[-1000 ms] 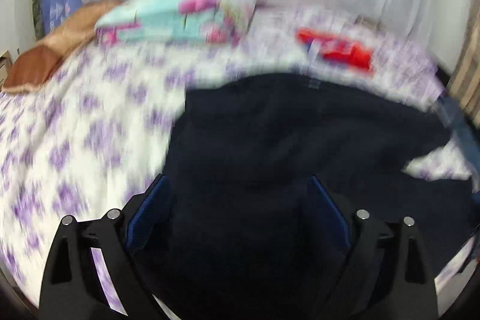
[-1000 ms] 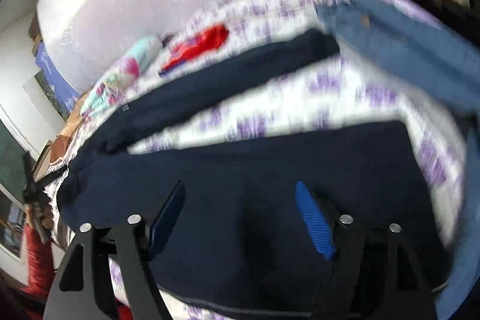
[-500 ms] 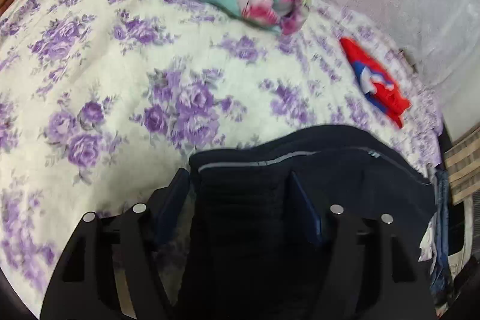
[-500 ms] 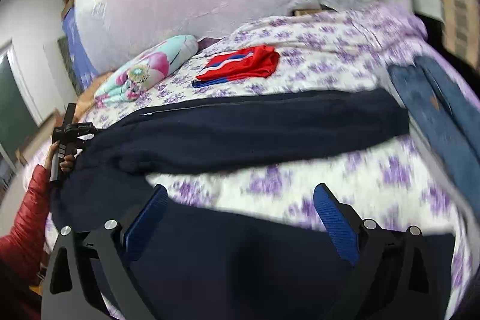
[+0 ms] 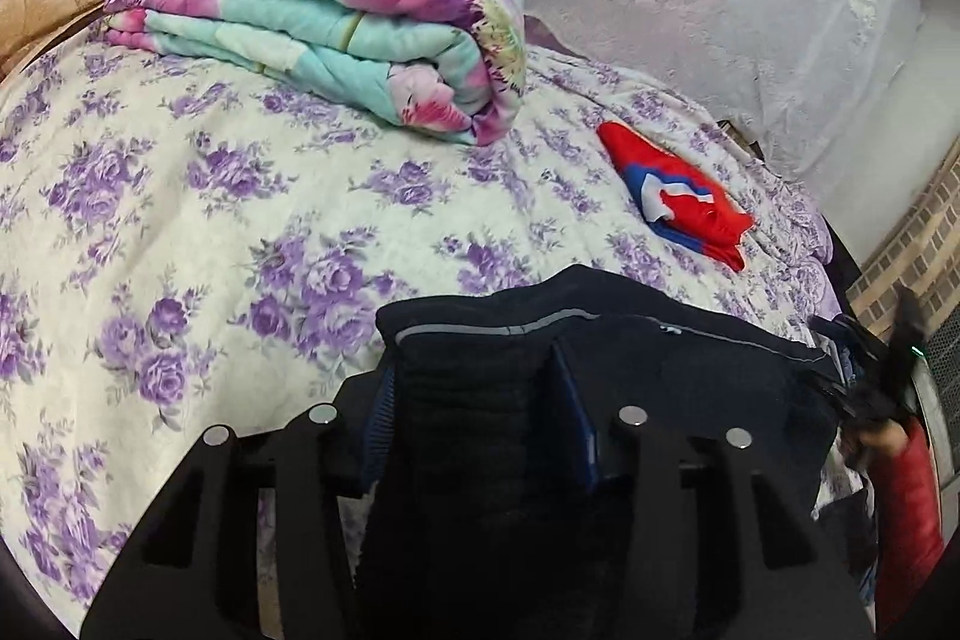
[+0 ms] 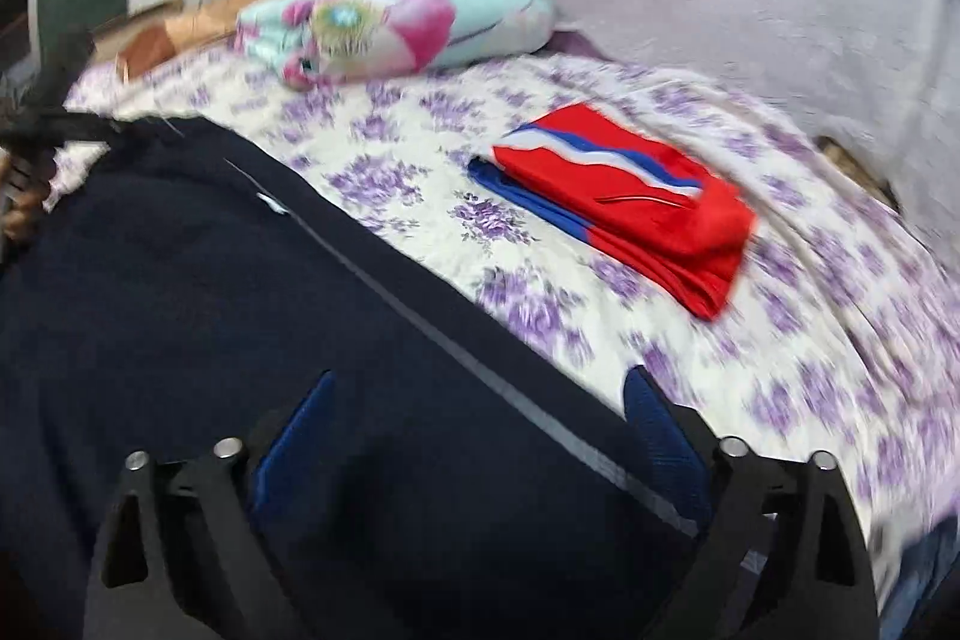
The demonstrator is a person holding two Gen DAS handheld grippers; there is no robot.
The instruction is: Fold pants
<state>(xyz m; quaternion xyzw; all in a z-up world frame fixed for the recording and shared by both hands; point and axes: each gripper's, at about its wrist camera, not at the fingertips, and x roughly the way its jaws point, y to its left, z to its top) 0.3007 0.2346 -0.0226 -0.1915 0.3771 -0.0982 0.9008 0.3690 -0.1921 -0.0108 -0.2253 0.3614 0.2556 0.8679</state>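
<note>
Purple-flowered bedding [image 5: 252, 196] covers the bed and fills most of both wrist views, with a pale draped wall behind it.

In the left wrist view, a folded turquoise-and-pink quilt [image 5: 336, 22] lies at the upper left, and a folded red, white and blue garment [image 5: 684, 196] sits right of centre. The dark navy pants [image 5: 480, 400] occupy the bottom centre, their waistband edge with a thin grey line facing up the frame. The left gripper [image 5: 474, 418] has just been closing, and its blue pads now stand tight against a bunched fold of the waist end between them, so it looks to have hold of the pants there. At the far right edge a red sleeve [image 5: 906, 508] shows.

In the right wrist view, which is blurred, the pants [image 6: 210, 310] spread from the left edge across the bottom, a grey seam line running diagonally. The quilt [image 6: 390, 22] lies at top centre, the red garment [image 6: 630, 208] right of centre. The right gripper [image 6: 480, 436] stands wide apart over the dark cloth, its jaws having just eased slightly inward, gripping nothing that I can see.

The pants look soft, limp and fairly thick, likely light enough to lift but prone to sag and drag on the bedding. Firm edges such as the waistband corner and leg hems seem the best holds, pinched through both layers.
</note>
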